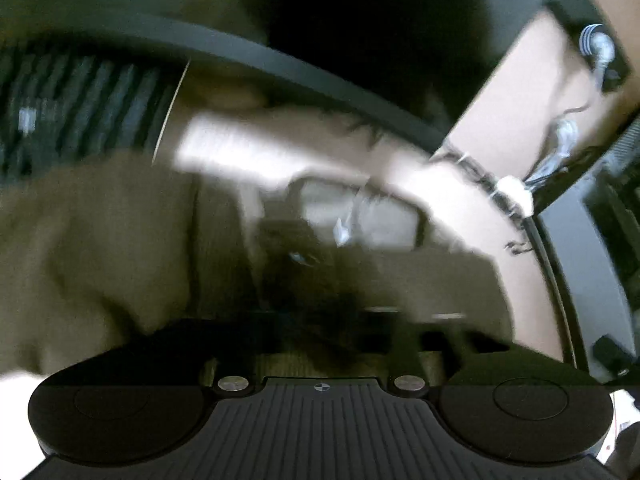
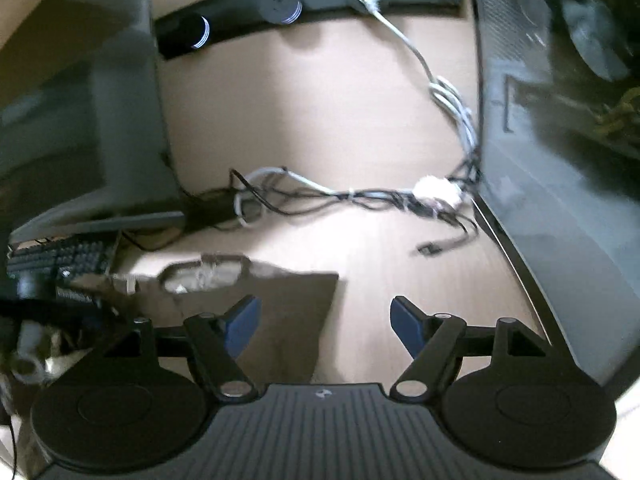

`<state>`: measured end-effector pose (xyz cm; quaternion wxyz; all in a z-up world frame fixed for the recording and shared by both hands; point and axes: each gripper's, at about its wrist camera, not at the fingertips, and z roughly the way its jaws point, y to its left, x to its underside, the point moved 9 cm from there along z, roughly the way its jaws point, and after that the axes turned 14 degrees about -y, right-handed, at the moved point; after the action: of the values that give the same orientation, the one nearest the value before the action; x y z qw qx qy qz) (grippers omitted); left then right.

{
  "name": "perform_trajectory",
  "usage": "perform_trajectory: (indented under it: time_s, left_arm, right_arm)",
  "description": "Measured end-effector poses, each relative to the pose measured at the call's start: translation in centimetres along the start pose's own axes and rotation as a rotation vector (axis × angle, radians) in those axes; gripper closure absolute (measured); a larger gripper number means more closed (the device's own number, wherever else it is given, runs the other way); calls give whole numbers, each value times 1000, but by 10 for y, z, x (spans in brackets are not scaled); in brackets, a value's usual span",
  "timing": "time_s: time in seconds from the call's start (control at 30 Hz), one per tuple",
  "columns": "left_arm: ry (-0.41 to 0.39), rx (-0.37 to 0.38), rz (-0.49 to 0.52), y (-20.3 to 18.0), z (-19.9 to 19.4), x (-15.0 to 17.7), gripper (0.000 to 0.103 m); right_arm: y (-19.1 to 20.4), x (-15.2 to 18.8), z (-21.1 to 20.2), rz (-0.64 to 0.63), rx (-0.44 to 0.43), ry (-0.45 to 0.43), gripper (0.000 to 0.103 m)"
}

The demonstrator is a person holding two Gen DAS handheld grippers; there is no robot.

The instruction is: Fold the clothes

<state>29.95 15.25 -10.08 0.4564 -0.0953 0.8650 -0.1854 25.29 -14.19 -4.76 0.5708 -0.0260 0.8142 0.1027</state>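
An olive-brown garment (image 1: 100, 240) fills the left and middle of the blurred left wrist view, close to the camera. My left gripper (image 1: 320, 304) shows only as a dark smear with its fingers drawn together in the cloth, so it looks shut on the garment. In the right wrist view the same garment (image 2: 288, 300) lies flat on the wooden table (image 2: 320, 120), its collar and label (image 2: 204, 274) towards the keyboard. My right gripper (image 2: 326, 320) stands open just above the garment's right corner. Its left blue pad (image 2: 244, 320) is over the cloth, the right blue pad (image 2: 408, 324) over bare wood.
A tangle of black and white cables (image 2: 320, 196) with a white plug (image 2: 436, 192) crosses the table behind the garment. A black power strip (image 2: 280, 12) lies at the back. A monitor (image 2: 100, 120) and keyboard (image 2: 60, 258) stand left, a dark computer case (image 2: 560, 200) right.
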Motion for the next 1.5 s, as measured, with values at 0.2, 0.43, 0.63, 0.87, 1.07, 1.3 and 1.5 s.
perform_trajectory:
  time_s: [0.2, 0.43, 0.63, 0.87, 1.07, 1.3, 1.5]
  left_arm:
    - [-114, -132, 259, 11, -24, -22, 81]
    - [-85, -113, 53, 54, -79, 4, 9]
    - [-142, -288, -220, 131, -156, 14, 9]
    - [-224, -557, -312, 218, -188, 12, 9]
    - [-208, -557, -208, 232, -162, 3, 16]
    - [-214, -471, -146, 212, -171, -13, 81]
    - [-195, -205, -281, 145, -176, -39, 84]
  right_arm:
    - [23, 7, 5, 5, -53, 19, 30]
    - [81, 4, 23, -70, -181, 33, 24]
    - [135, 16, 43, -126, -287, 71, 24]
    - [177, 85, 78, -210, -297, 269, 23]
    - [192, 73, 56, -236, -345, 236, 23]
    - [246, 54, 10, -367, -512, 73, 23]
    - [326, 61, -16, -433, -689, -124, 23]
